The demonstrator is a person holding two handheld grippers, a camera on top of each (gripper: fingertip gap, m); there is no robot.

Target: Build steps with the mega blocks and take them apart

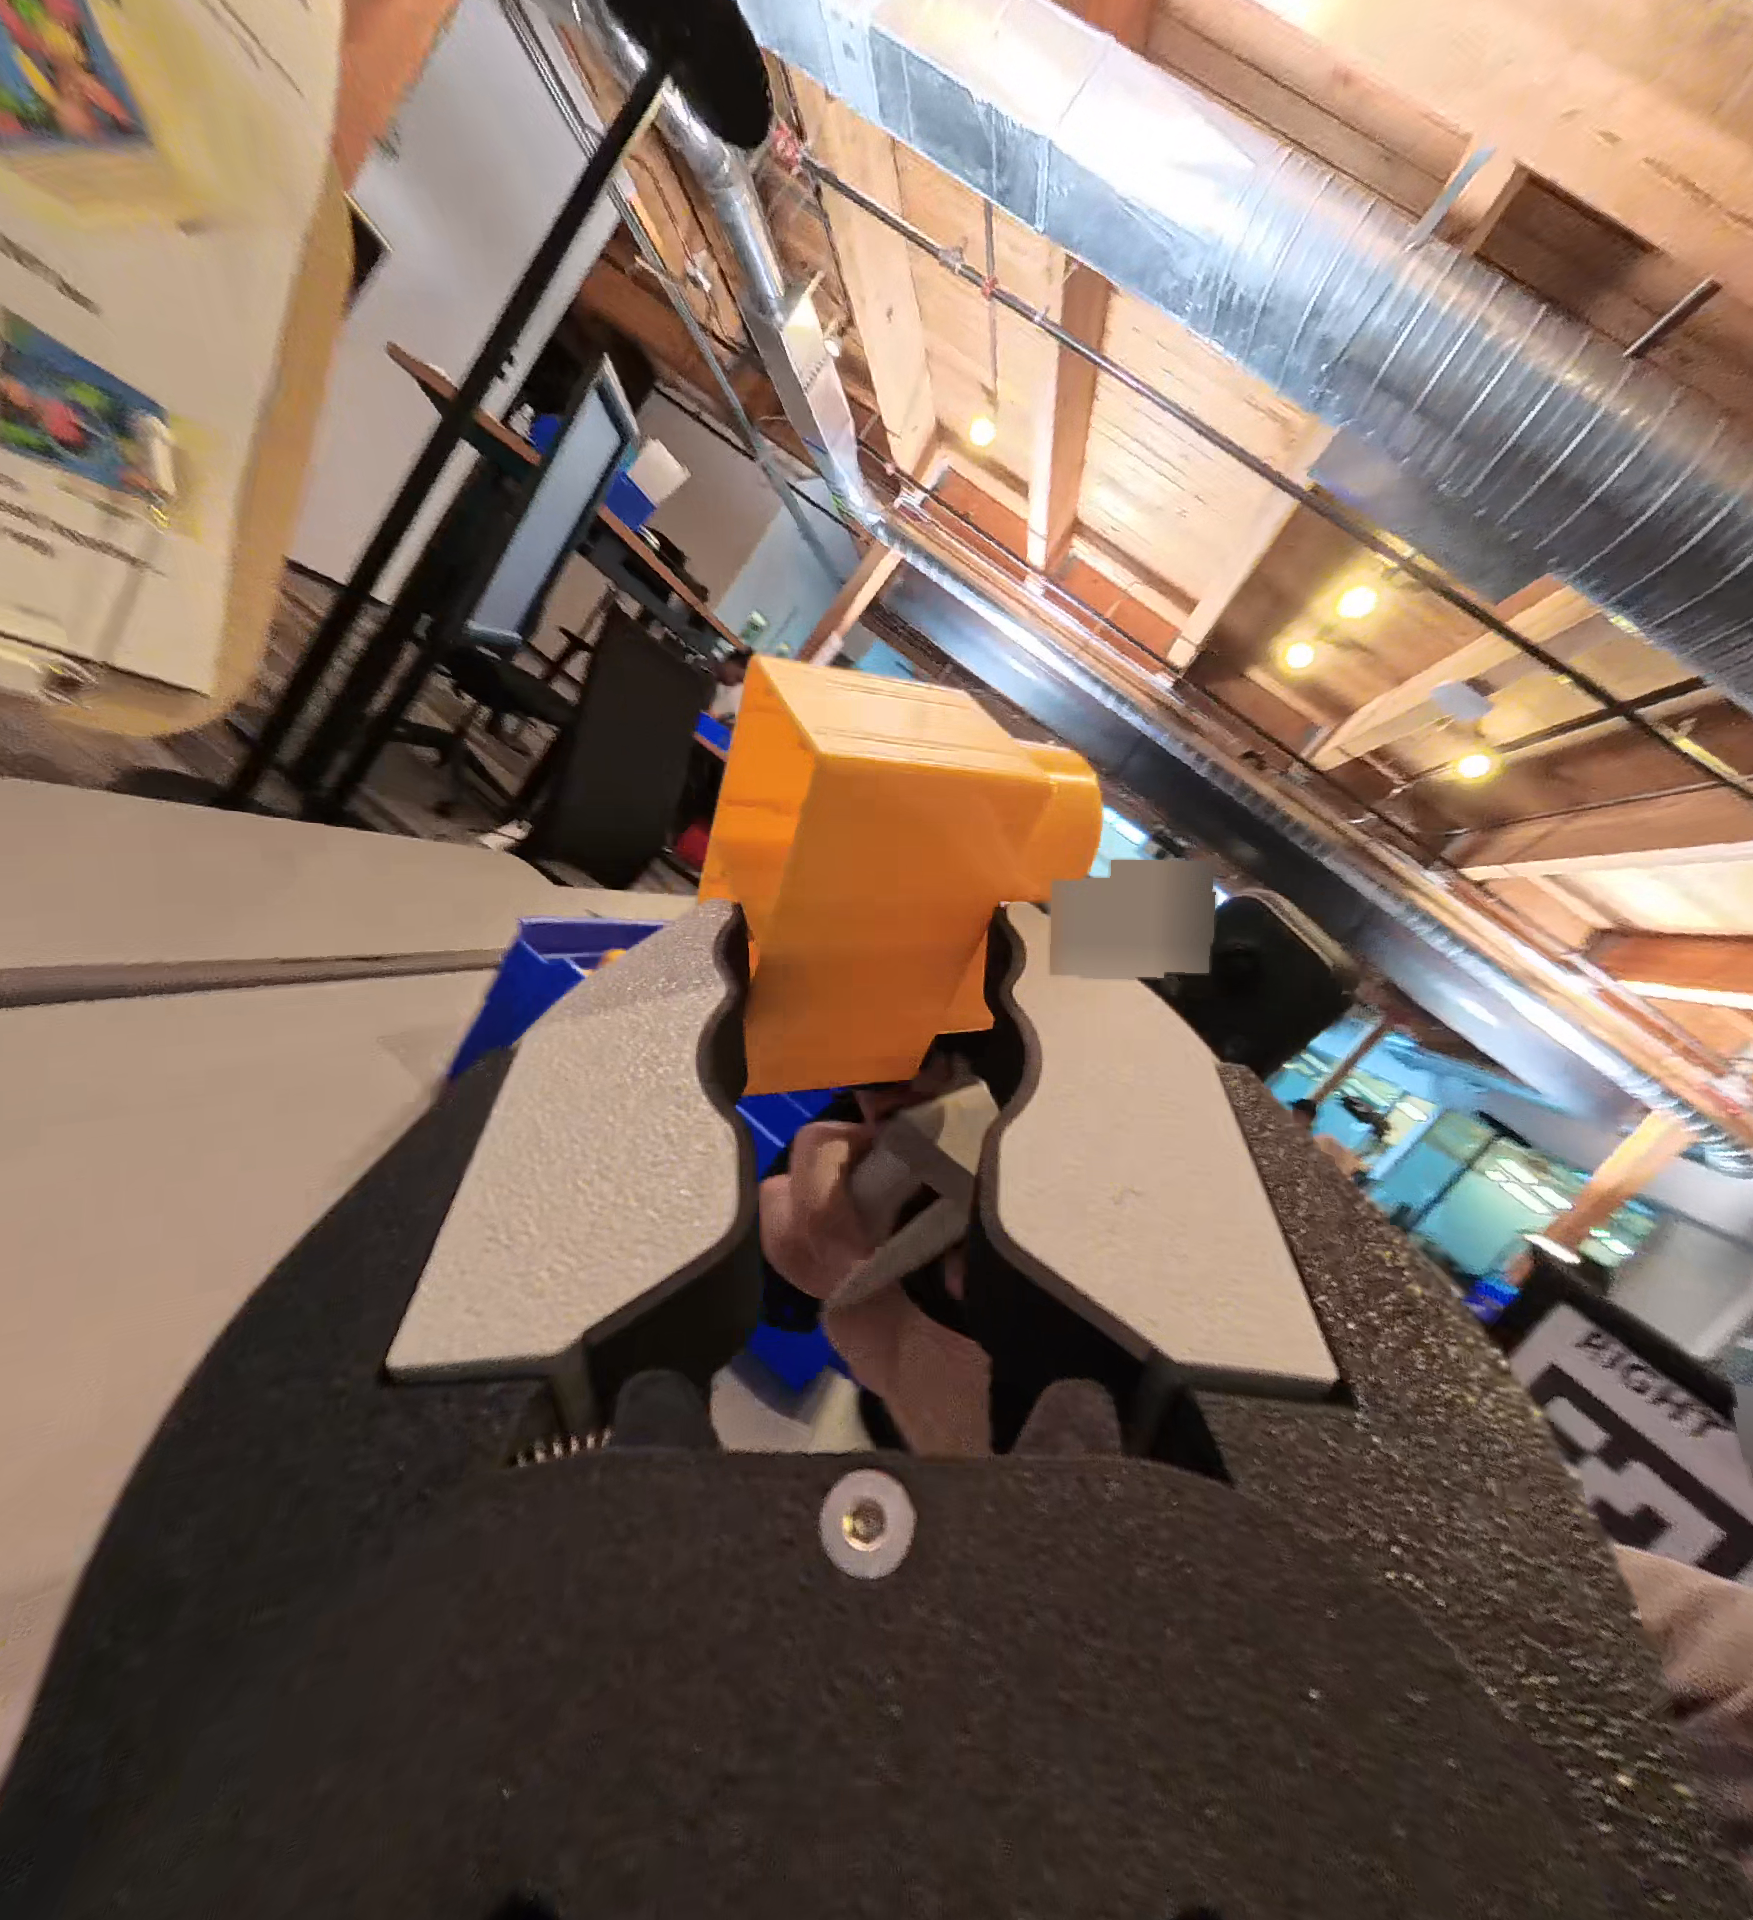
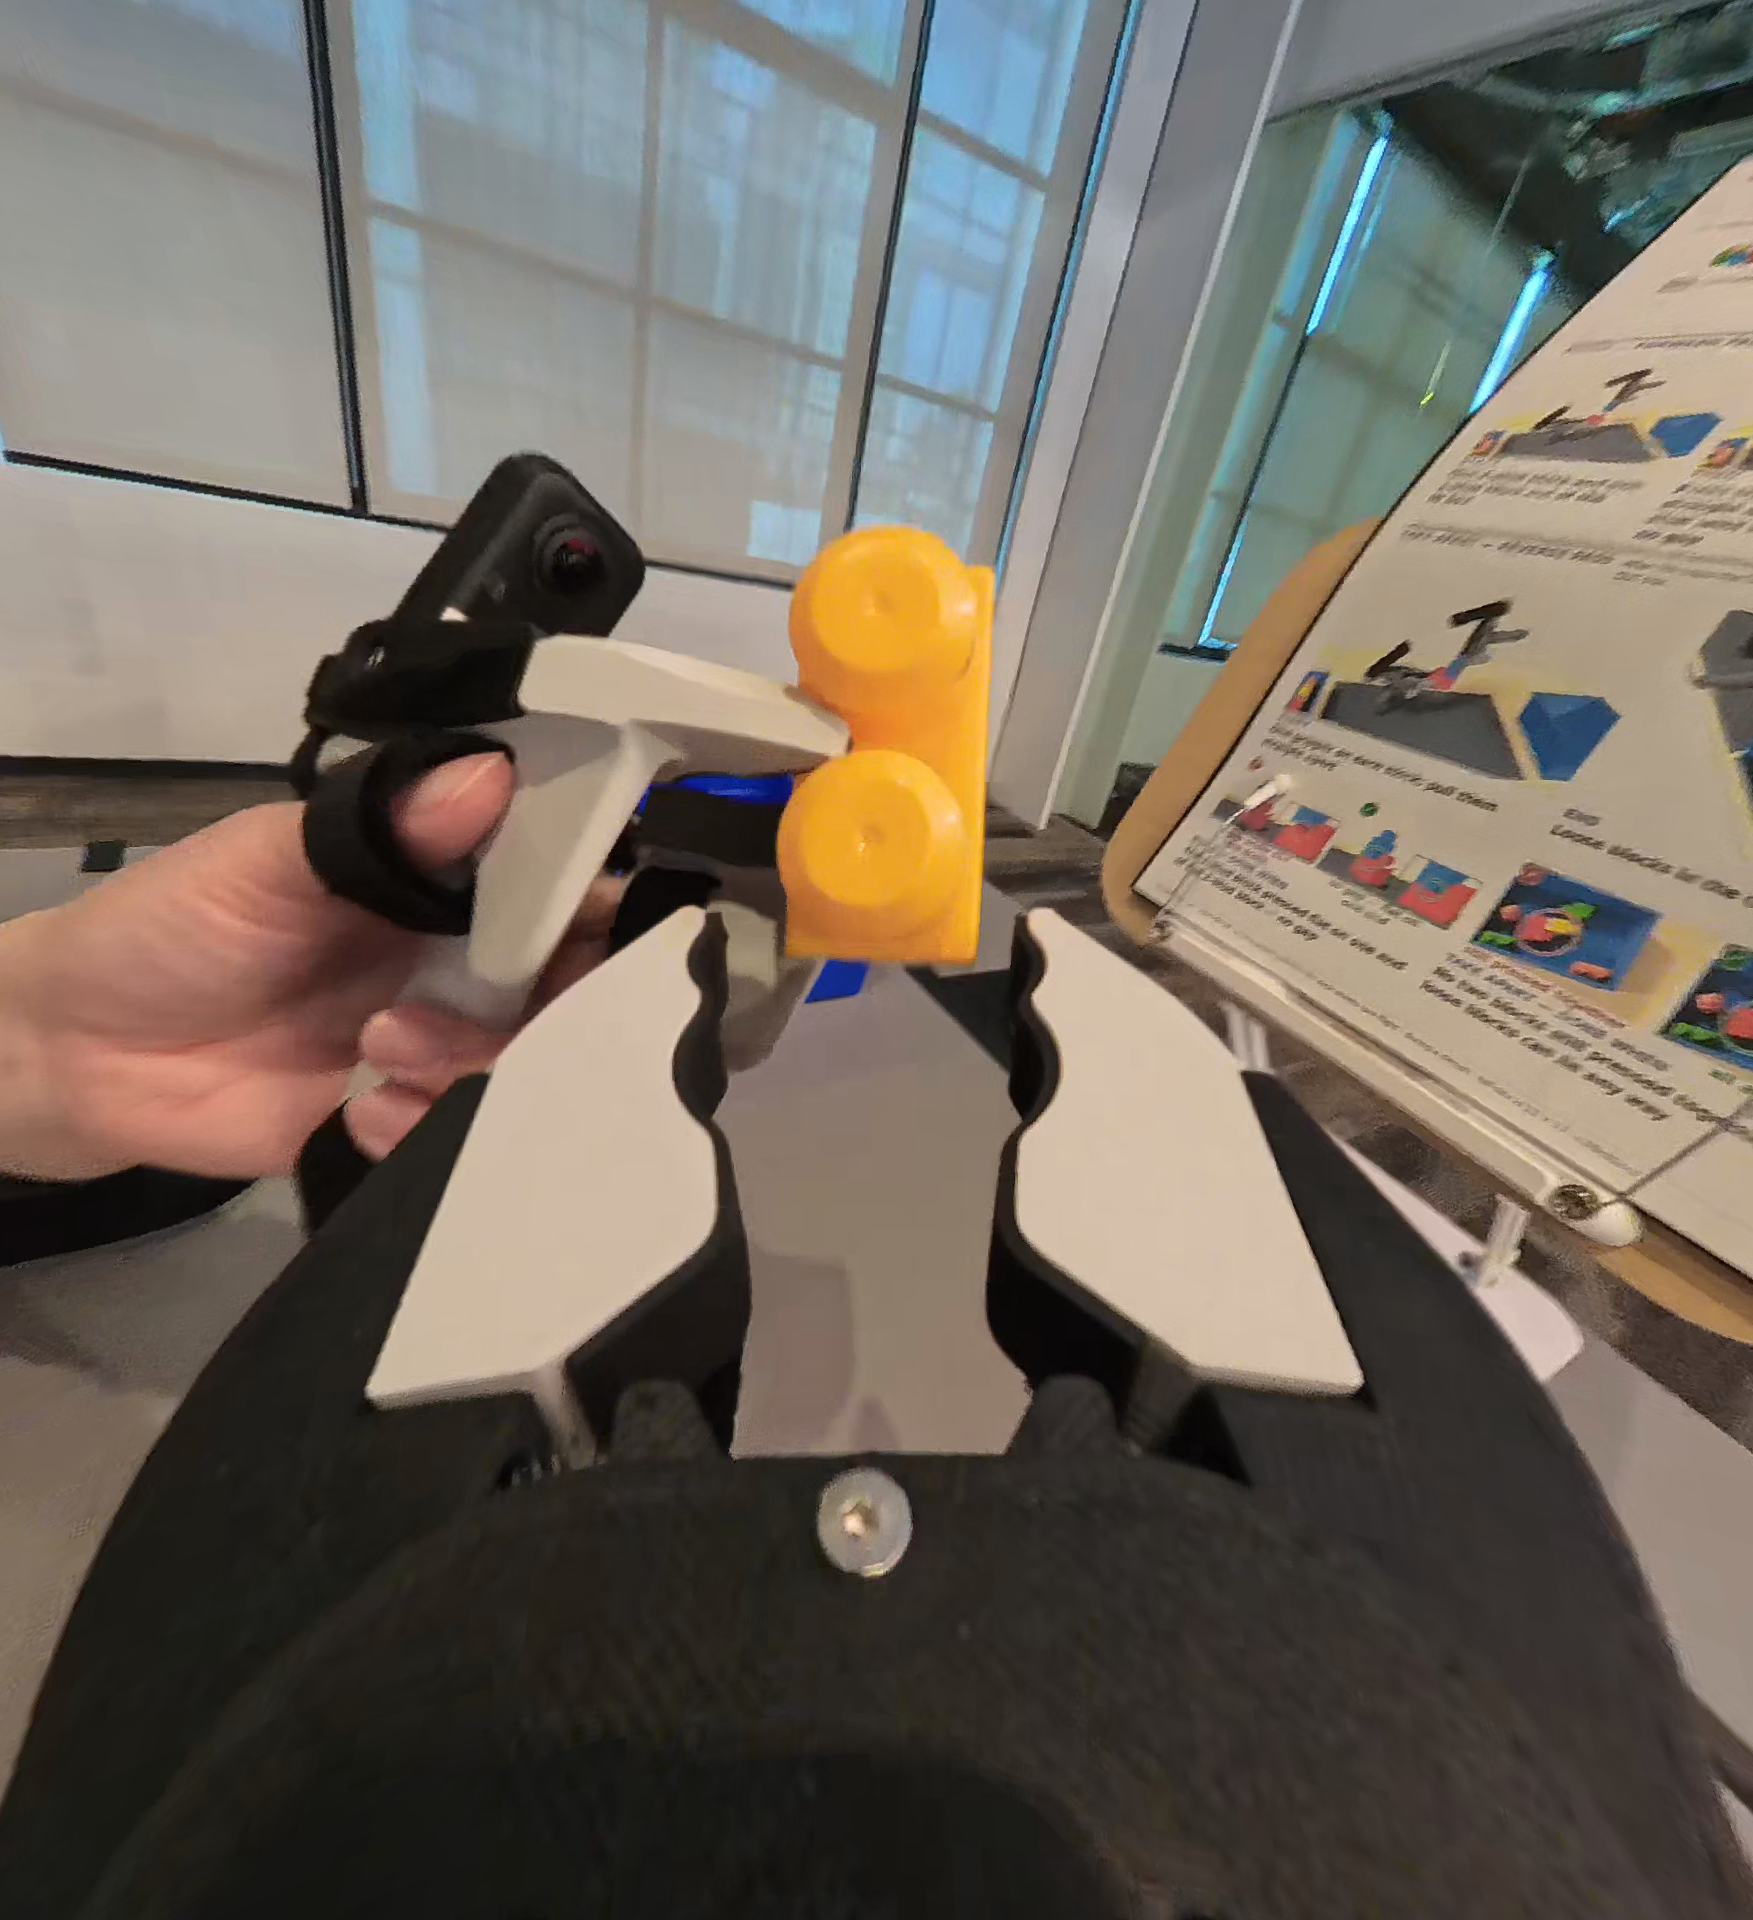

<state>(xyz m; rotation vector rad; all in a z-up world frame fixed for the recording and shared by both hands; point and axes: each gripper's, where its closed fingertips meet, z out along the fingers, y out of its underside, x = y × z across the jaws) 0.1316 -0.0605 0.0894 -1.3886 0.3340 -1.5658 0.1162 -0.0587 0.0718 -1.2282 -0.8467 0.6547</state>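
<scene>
Nearest the lens in the right wrist view, the right gripper (image 2: 864, 987) was seen with its jaws parted and nothing between them. Just past its tips, slightly above and toward the right-hand finger, the orange block (image 2: 893, 748) was held up in the air, its two studs turned back toward that camera and stacked one over the other, so that its long axis ran upright, across the line of the empty fingers. The block was pinched from the left side of that view by the left gripper (image 2: 799, 821), with the person's hand (image 2: 155, 966) behind it and a small black camera (image 2: 539, 551) above.

In the left wrist view, the left gripper (image 1: 867, 997) was seen clenched on the same orange block (image 1: 882, 862) at its lower part, the rest standing out beyond the tips against the ceiling ducts. A blue bin (image 1: 550, 977) was glimpsed lower down on the grey table (image 1: 176, 1091), behind the fingers.

The block was judged to lie straight ahead of the open right fingers and almost within them, so a short advance with a little lift would probably bring the pair around it. An instruction board (image 2: 1537, 790) stood off to the right, well apart.
</scene>
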